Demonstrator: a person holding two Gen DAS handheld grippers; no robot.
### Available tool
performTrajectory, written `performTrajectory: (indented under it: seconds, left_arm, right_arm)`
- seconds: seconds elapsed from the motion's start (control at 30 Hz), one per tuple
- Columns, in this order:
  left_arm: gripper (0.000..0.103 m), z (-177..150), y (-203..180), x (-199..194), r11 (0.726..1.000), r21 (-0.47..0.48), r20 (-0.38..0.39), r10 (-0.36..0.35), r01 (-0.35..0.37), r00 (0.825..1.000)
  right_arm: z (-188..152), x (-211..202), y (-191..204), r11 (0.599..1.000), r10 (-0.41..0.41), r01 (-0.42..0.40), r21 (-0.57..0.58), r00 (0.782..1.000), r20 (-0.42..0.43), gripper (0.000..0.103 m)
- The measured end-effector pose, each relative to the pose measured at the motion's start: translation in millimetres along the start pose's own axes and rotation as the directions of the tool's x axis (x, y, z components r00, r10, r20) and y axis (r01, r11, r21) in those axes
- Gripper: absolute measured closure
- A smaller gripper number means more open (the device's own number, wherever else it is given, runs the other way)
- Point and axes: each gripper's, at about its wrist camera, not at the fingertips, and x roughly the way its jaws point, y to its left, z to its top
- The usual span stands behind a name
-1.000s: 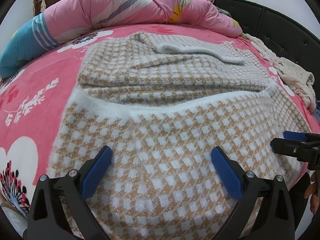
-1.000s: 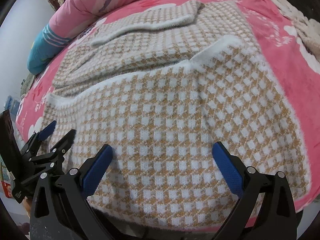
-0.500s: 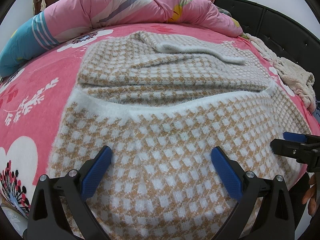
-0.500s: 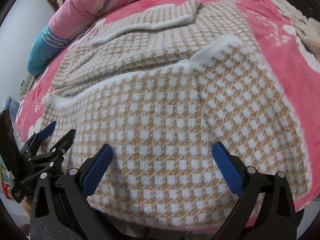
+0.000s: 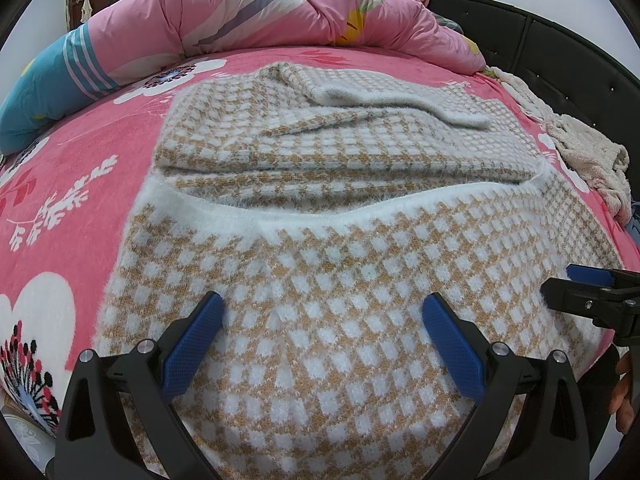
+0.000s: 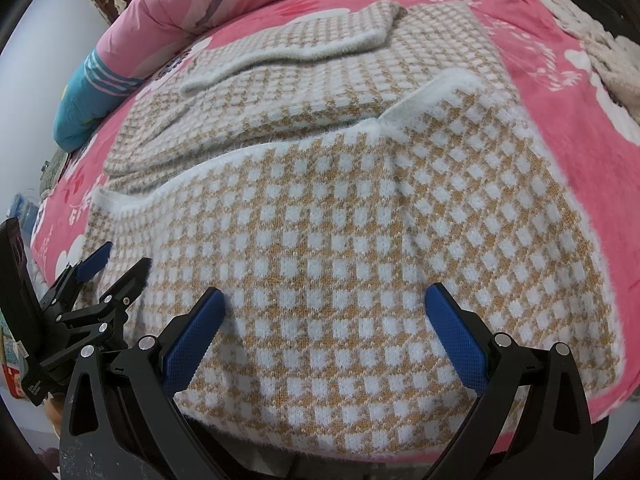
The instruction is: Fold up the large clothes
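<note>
A large tan-and-white checked fuzzy garment [image 5: 344, 264] lies on the pink bed, its near part folded up to a white trimmed edge [image 5: 304, 216]. A sleeve [image 5: 384, 96] lies across the far part. My left gripper [image 5: 322, 312] hovers open over the near hem, nothing between its fingers. Beside it at the right edge is my right gripper [image 5: 576, 284], above the garment's right corner. In the right wrist view the right gripper [image 6: 324, 304] is open over the same cloth [image 6: 360, 208], with the left gripper [image 6: 112, 264] at the garment's left corner.
A pink flowered sheet [image 5: 80, 184] covers the bed. A rolled pink quilt [image 5: 256, 8] and a blue striped pillow [image 5: 44, 92] lie along the far side. A cream cloth [image 5: 584, 152] sits by the black padded bed frame [image 5: 560, 44]. A hand [image 5: 624, 384] shows low right.
</note>
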Motion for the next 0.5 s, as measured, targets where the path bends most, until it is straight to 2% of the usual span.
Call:
performTrajectory:
  seconds: [0.37, 0.5]
  left_arm:
    - [0.005, -4, -4, -2, 1.0, 0.017, -0.004, 0.017, -0.017, 1.0]
    - [0.005, -1, -5, 0, 1.0, 0.019, -0.003, 0.015, -0.015, 1.0]
  right_arm:
    - [-5, 0, 7, 0.999, 0.0, 0.0, -0.037, 1.0, -0.001, 0.008]
    - [-6, -8, 14, 0.998, -0.034, 0.034, -0.058, 0.999, 0.001, 0.008]
